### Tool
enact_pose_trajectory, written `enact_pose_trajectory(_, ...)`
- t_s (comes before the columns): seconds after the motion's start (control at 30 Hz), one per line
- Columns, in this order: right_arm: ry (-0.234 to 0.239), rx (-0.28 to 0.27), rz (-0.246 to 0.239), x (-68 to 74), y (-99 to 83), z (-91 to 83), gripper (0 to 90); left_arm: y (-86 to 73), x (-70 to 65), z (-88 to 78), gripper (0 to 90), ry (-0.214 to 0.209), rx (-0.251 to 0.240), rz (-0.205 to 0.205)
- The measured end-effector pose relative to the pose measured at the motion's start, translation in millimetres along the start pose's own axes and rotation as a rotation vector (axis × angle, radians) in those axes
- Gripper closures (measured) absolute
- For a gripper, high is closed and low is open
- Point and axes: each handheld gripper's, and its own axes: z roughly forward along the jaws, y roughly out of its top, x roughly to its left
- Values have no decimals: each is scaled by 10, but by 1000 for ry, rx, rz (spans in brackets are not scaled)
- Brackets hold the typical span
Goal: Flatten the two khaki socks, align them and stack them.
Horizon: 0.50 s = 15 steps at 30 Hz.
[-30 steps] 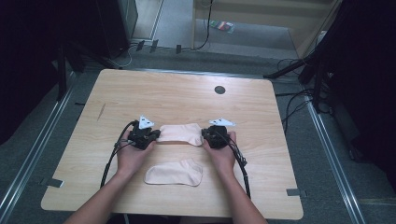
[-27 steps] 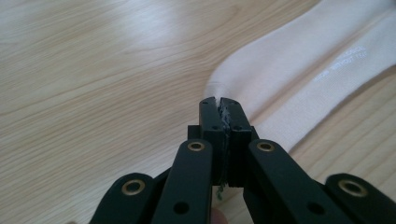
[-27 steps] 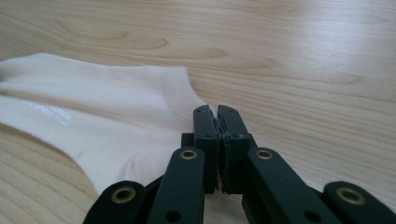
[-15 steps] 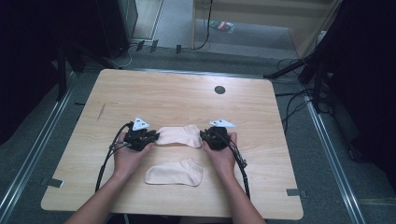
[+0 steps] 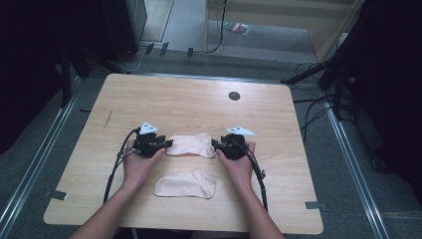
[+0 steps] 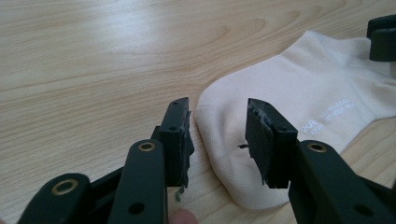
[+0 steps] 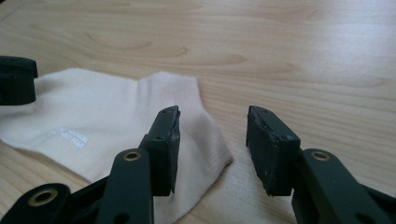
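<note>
Cream-coloured, the far sock (image 5: 190, 145) lies flat near the middle of the wooden worktop (image 5: 189, 102) in the high view, with the left tool (image 5: 166, 144) at one end and the right tool (image 5: 215, 144) at the other. A second sock (image 5: 185, 183) lies closer to the near edge, between the forearms.

Left gripper view: the left tool (image 6: 218, 128) has just opened, its jaws apart over the sock's end (image 6: 299, 102), pads clear of the cloth.

Right gripper view: the right tool (image 7: 212, 130) has just been opening too; its jaws stand apart, one over the sock's edge (image 7: 107, 112), the other over bare wood, gripping nothing.
</note>
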Motion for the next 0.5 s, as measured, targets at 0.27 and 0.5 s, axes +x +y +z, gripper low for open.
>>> enact_pose_trajectory(0.27,-21,2,-42,54,-51,13,676,-10,-22,23,781,26,25,24)
enact_pose_trajectory(0.5,-16,13,-60,102,-59,1,852,-9,-46,-19,887,10,23,60)
